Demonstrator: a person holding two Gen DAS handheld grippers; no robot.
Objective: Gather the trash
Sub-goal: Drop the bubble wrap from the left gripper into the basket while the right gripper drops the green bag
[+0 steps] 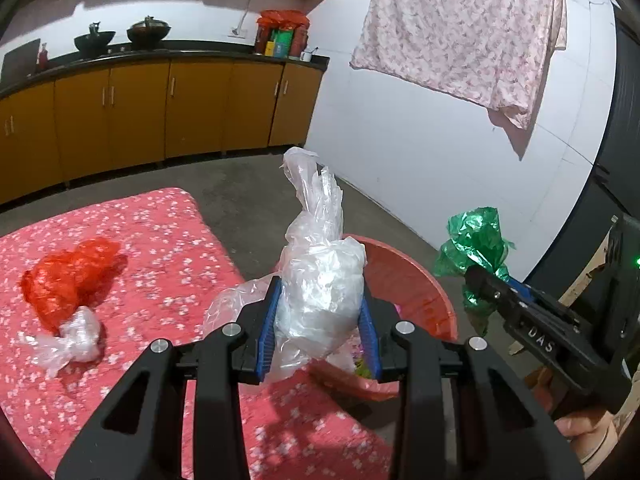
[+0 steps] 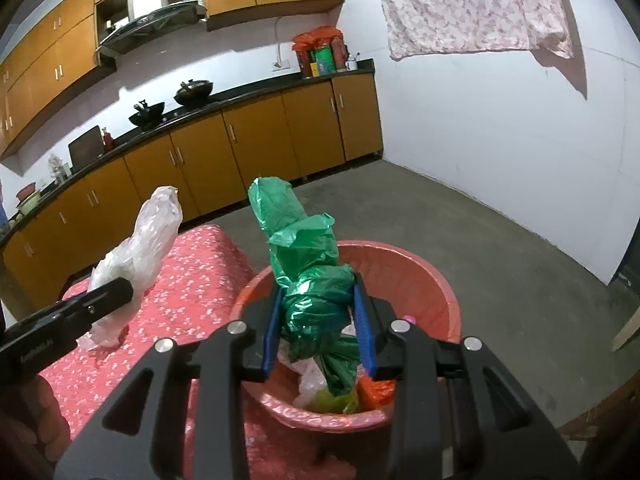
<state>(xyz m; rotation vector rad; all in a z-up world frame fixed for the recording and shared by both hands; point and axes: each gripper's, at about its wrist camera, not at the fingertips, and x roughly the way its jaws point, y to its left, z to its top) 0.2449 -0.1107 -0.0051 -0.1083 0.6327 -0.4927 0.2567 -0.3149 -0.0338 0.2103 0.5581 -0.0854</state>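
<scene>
- Left hand-held gripper (image 1: 320, 328) is clenching a clear plastic bag (image 1: 320, 280) between its blue pads; the bag is hanging above the edge of the desk (image 1: 160, 240), close to the near rim of the red basin (image 1: 412, 276).
- Right hand-held gripper (image 2: 320, 328) is clenching a green plastic bag (image 2: 312, 280), holding it over the red basin (image 2: 404, 264), which already has trash lying in its bottom.
- Risk: the clear bag is bulging loosely out of both sides of the jaws; thin film could be slipping free and landing on the desk or the floor instead of in the basin.
- Risk: the left load is sitting nearer the rim than the centre, so a release from here could be dropping it on or outside the rim.
- Risk: both grippers are converging on one basin; a knock between them, or against the rim, could be tipping it.
- Still lying on the desk: a red plastic bag (image 1: 68, 280) and, touching it, a small clear bag (image 1: 72, 340).
- Surface: the desk is wearing a pink flowered cloth; soft, likely snagging.
- Room: a kitchen with orange cabinets (image 2: 256, 148), a dark counter carrying woks (image 1: 120, 36), a concrete floor (image 2: 460, 236), and a flowered cloth (image 1: 460, 32) hanging on the white wall.
</scene>
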